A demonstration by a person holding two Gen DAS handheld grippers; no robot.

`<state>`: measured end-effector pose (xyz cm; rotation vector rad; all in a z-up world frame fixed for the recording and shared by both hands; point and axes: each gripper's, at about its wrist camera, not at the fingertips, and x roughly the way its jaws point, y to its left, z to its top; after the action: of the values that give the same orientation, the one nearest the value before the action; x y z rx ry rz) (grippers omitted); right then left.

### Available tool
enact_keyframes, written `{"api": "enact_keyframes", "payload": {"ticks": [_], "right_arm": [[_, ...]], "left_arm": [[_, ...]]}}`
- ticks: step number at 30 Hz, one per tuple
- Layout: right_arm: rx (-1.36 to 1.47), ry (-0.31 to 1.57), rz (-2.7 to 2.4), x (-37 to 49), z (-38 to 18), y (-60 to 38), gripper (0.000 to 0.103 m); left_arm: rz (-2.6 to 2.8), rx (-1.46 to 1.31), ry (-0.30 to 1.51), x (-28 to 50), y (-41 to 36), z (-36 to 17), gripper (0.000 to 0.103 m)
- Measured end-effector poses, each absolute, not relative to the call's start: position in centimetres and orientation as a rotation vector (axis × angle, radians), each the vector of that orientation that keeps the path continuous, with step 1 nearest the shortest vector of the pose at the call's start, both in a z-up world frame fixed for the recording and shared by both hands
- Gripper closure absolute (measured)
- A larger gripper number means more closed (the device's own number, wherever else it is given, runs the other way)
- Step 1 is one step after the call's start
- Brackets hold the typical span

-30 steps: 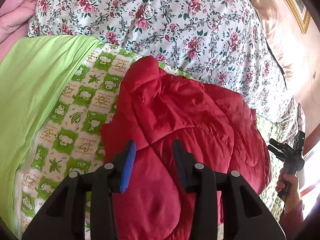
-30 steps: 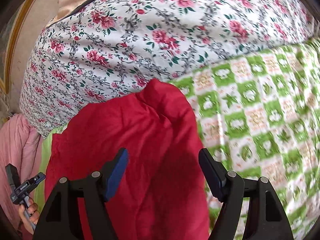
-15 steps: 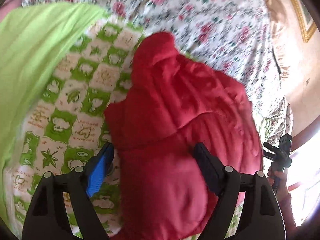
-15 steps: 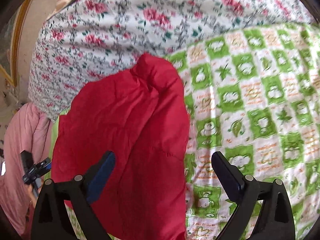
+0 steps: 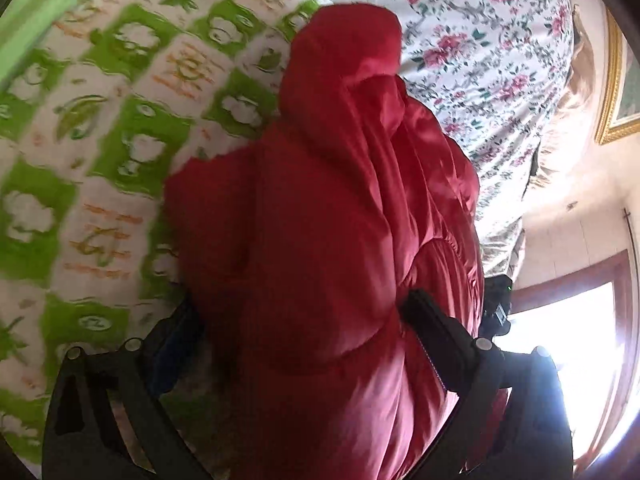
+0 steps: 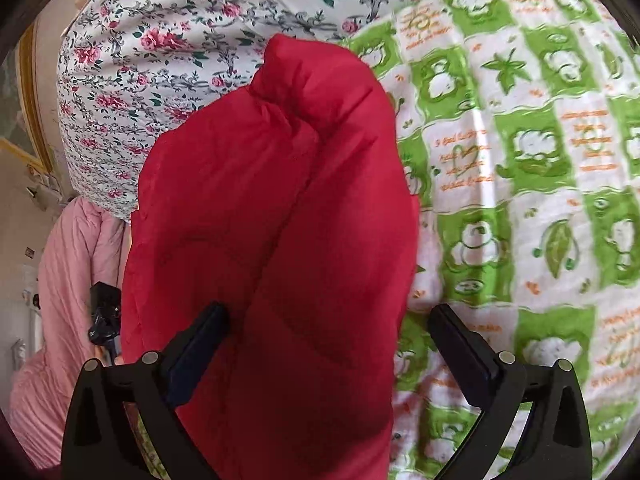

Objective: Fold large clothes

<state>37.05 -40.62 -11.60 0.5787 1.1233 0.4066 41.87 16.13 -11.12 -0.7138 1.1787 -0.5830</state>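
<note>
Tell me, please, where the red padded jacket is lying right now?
In both wrist views the red padded jacket lies on the green checked blanket, just below the floral quilt.

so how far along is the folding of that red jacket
Partly done. The red puffer jacket already lies doubled into a thick bundle on the green checked sheet. In hand: the left gripper and right gripper both sit wide open straddling its near end, neither clamped. Left: it looks lumpy with a loose peak at the far end, so probably one more fold and flattening.
</note>
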Motion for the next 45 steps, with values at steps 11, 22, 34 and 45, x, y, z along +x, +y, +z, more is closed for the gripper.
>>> {"api": "enact_keyframes", "payload": {"ticks": [11, 22, 34, 45], "right_arm": [[0.599, 1.168, 0.479, 36.7, -10.7, -37.8, 0.052], [0.579, 1.116, 0.527, 30.5, -5.9, -34.8, 0.066], [0.688, 1.106, 0.582, 18.9, -7.4, -33.5, 0.066], [0.707, 1.092, 0.499, 16.7, -9.0, -33.3, 0.061]], "left_arm": [[-0.663, -0.602, 1.067, 39.8, 13.8, -7.4, 0.057], [-0.684, -0.533, 0.999, 32.5, 14.2, -1.6, 0.063], [-0.675, -0.602, 0.98, 20.2, 18.4, -2.2, 0.064], [-0.586, -0.629, 1.023, 19.0, 19.1, -6.4, 0.062]]}}
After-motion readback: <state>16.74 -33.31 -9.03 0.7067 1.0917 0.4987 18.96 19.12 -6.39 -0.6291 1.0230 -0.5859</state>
